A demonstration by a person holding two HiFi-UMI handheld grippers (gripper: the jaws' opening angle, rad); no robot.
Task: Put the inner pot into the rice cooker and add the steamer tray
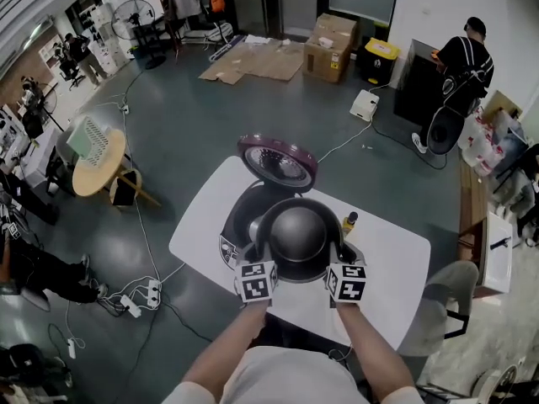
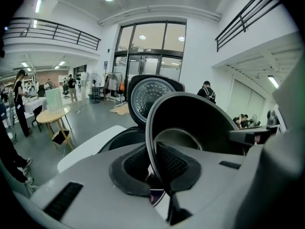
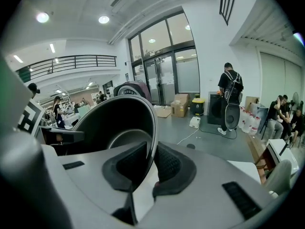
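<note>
The left gripper (image 2: 153, 165) has its jaws nearly closed, pinching the left rim of the dark grey metal inner pot (image 2: 190, 123). The right gripper (image 3: 151, 163) pinches the right rim the same way. The pot hangs over the black rice cooker (image 1: 240, 219), whose round purple-rimmed lid (image 1: 278, 160) stands open at the far side, on the white table (image 1: 394, 263).

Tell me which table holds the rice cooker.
The white table right in front of the person; the round wooden table stands apart at left.
</note>
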